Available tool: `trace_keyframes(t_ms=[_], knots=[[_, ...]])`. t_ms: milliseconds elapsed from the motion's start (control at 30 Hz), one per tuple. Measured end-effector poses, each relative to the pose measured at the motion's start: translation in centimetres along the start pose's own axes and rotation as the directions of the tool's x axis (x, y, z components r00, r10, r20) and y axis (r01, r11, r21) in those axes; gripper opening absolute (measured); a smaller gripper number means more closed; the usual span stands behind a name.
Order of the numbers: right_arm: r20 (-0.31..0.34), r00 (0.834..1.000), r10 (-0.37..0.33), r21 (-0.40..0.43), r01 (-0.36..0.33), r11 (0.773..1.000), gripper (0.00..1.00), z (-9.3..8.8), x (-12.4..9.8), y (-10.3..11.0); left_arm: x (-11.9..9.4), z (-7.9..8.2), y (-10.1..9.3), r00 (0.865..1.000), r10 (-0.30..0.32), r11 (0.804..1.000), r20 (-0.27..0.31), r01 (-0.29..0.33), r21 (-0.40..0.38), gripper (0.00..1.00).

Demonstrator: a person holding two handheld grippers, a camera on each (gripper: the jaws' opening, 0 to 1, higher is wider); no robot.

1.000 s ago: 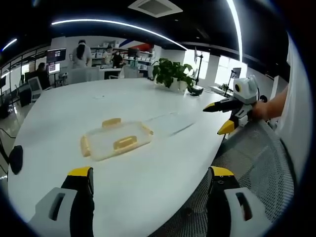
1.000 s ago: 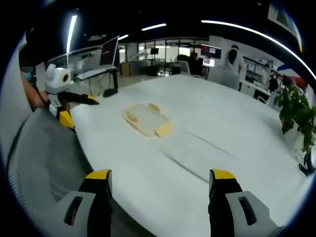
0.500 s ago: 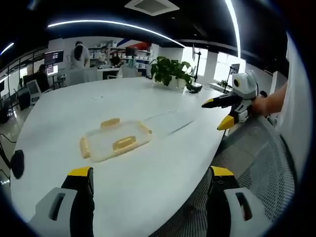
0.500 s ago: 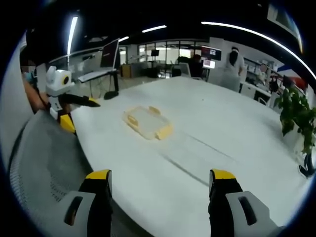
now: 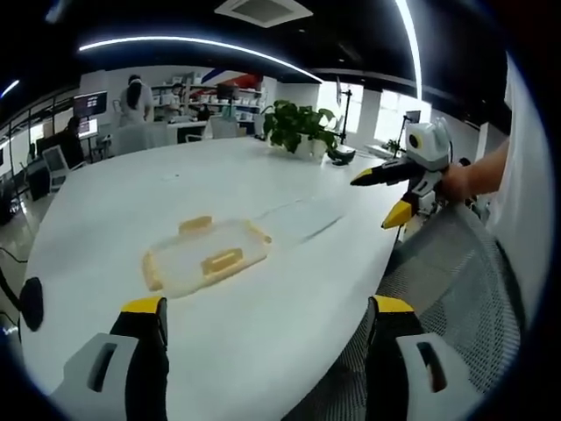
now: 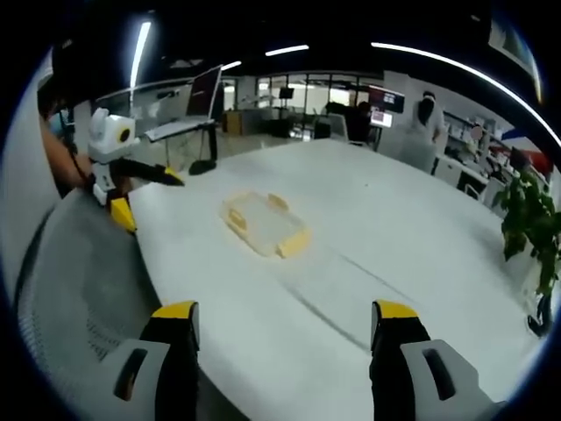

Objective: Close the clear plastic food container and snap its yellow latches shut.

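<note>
A clear plastic food container [image 5: 206, 261] with yellow latches [image 5: 222, 260] lies flat on the white table [image 5: 298, 289]. My left gripper [image 5: 263, 351] is held open well short of it, nothing between its jaws. My right gripper [image 5: 377, 200] shows at the right of the left gripper view, held in a hand beyond the table edge, its yellow-tipped jaws apart. In the right gripper view the container [image 6: 263, 224] lies ahead and to the left, my right gripper [image 6: 285, 346] is open and far from it, and my left gripper [image 6: 149, 197] hovers open at the table's left edge.
A grey mesh chair [image 5: 447, 281] sits against the table's near edge, seen again as a chair [image 6: 79, 281] at the left. A potted plant [image 5: 298, 127] stands at the far side. A monitor [image 6: 203, 92], desks and people are in the background.
Both views have shifted slightly with the hands. The container lies where it was, and both grippers stay open and away from it.
</note>
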State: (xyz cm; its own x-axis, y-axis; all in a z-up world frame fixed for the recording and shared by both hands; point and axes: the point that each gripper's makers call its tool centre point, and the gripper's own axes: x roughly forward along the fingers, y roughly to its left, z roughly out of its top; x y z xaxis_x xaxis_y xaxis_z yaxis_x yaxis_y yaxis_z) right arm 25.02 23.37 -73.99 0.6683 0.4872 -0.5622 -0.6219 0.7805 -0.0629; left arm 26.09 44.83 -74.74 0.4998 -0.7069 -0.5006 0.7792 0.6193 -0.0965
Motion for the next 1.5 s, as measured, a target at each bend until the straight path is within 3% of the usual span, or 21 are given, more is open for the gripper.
trace_keyframes(t_ms=[400, 967, 1500], knots=[[-0.01, 1.0, 0.03, -0.023, -0.03, 0.999, 0.78, 0.7, 1.2, 0.2, 0.7, -0.4, 0.5, 0.999, -0.015, 1.0, -0.032, 0.015, 0.024, 0.93], [-0.033, 0.997, 0.067, -0.047, -0.068, 0.997, 0.77, 1.2, 2.7, -0.1, 1.7, 0.5, 2.3, 0.999, -0.016, 0.998, -0.05, 0.019, 0.056, 0.92], [-0.03, 0.995, 0.099, -0.069, -0.101, 0.993, 0.76, 3.1, 4.9, -0.3, 3.2, 1.0, 3.4, 0.996, -0.035, 0.995, -0.083, 0.042, 0.095, 0.9]])
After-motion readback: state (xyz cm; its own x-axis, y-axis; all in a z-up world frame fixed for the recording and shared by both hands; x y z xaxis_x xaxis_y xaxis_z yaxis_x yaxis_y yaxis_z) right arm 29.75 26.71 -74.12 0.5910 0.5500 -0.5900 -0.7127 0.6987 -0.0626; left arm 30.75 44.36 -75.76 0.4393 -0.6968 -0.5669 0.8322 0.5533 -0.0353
